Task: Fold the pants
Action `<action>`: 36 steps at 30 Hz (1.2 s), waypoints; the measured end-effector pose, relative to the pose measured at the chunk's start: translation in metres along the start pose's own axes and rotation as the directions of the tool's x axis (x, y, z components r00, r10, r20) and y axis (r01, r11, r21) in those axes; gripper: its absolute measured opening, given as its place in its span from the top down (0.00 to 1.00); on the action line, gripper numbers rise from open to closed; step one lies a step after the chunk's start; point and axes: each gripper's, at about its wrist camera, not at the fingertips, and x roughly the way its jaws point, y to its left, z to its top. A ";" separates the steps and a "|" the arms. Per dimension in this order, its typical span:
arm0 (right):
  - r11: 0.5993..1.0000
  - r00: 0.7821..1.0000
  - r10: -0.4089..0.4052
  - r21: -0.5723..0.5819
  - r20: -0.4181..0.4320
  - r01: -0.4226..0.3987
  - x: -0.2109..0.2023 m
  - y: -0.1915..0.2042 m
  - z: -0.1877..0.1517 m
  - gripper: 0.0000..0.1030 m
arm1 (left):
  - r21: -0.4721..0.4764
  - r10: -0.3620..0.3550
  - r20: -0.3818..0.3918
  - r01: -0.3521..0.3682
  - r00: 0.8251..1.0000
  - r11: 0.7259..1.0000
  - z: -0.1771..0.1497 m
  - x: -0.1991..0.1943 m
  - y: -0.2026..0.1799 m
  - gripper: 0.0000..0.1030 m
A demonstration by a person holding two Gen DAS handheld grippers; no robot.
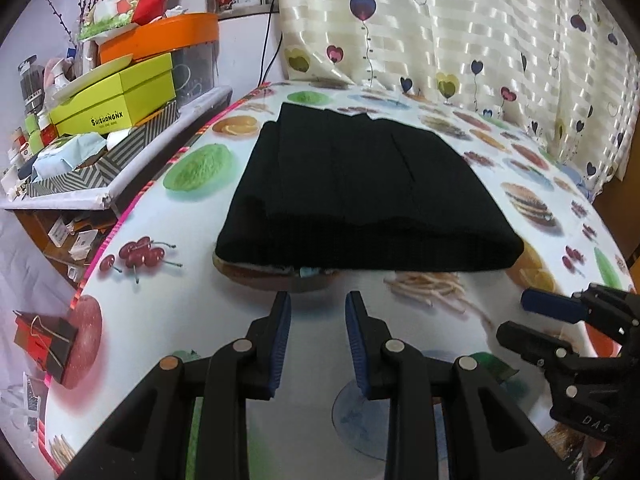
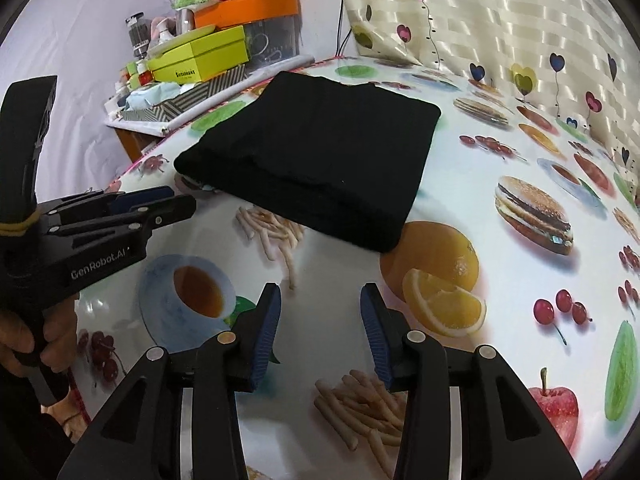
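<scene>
From my remote seat, the black pants [image 1: 368,196] lie folded into a thick rectangle on the tabletop [image 1: 168,320], toward its far side, their near folded edge facing both cameras. The tabletop wears a glossy cloth printed with food — cherries, fries, a burger, orange slices, a cup of tea.

My left gripper [image 1: 318,300] hangs just short of the pants' near edge, its jaws parted with only printed cloth showing between the blue pads; nothing is held. My right gripper [image 2: 320,292] sits nearer still to me and off toward the pants' right corner, its jaws standing wider and empty over the printed fries. In the right wrist view the left gripper appears at the left edge, a hand [image 2: 24,344] wrapped around its handle.

Neither tool touches the garment.

Beyond the tabletop's far left edge a side shelf [image 1: 132,176] carries clutter — a lime-green box [image 1: 116,100], an orange round lid [image 1: 168,36], striped boxes. A cream curtain with heart balloons [image 1: 460,40] backs the far side.
</scene>
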 end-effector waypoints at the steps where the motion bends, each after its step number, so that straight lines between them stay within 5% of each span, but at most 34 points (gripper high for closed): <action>1: 1.000 1.000 -0.007 -0.003 -0.001 0.007 0.001 0.001 0.000 0.59 | 0.001 0.003 -0.008 -0.003 1.000 1.000 -0.002 0.002 -0.001 0.70; 36: 0.997 0.998 -0.060 -0.049 -0.014 0.059 0.006 0.006 0.001 0.49 | 0.008 0.043 0.001 -0.043 0.999 0.999 -0.005 0.006 -0.001 0.61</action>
